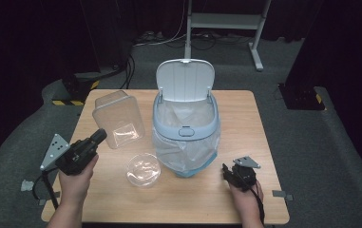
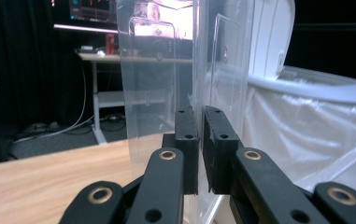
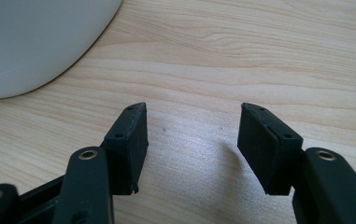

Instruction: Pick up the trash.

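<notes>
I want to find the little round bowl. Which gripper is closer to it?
Left. The left gripper is just left of the bowl, holding a clear box; the right gripper is beyond the bin.

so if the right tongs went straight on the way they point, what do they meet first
Probably the bare table: the right tongs stand open and tilt down at it, with the white bin off to one side.
</notes>
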